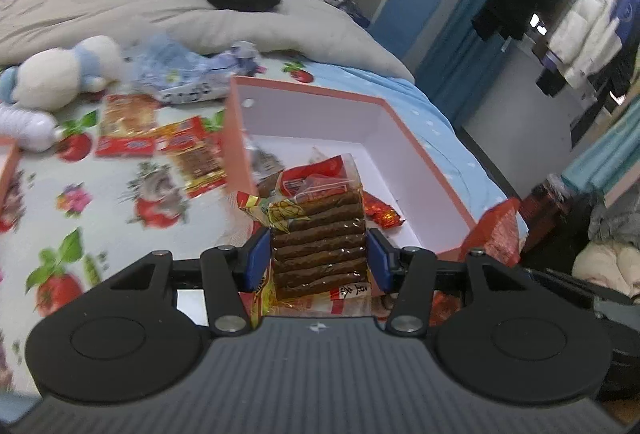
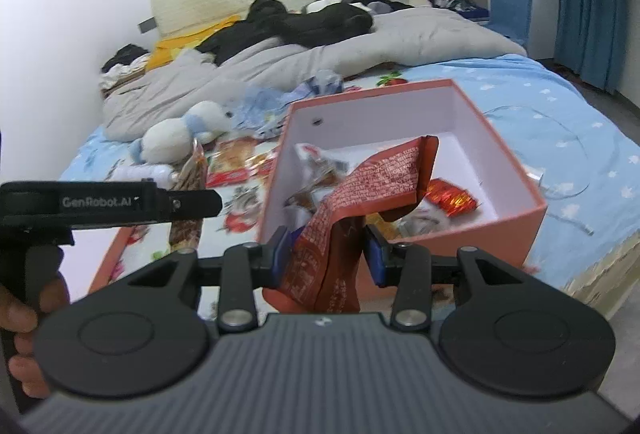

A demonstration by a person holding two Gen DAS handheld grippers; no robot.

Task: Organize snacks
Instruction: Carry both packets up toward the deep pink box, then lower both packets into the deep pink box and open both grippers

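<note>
My left gripper (image 1: pixel 319 258) is shut on a clear packet of brown snack sticks (image 1: pixel 320 242), held above the near edge of a pink box (image 1: pixel 236 137) with white inside walls. My right gripper (image 2: pixel 328 254) is shut on a dark red snack bag (image 2: pixel 360 193), crumpled and hanging over the near wall of the same pink box (image 2: pixel 516 222). Several wrapped snacks lie inside the box, among them a shiny red one (image 2: pixel 450 197). More red snack packets (image 1: pixel 128 129) lie on the bedsheet left of the box. In the right wrist view the left gripper's black body (image 2: pixel 108 203) shows at the left, with a hand (image 2: pixel 20 318) on it.
The box sits on a bed with a fruit-print sheet (image 1: pixel 60 234). A white and blue plush toy (image 1: pixel 60 73), a white bottle (image 1: pixel 28 125) and crumpled blue wrappers (image 1: pixel 176 69) lie beyond the snacks. A grey duvet (image 2: pixel 280 69) with dark clothes covers the far half. The bed's edge drops off at the right.
</note>
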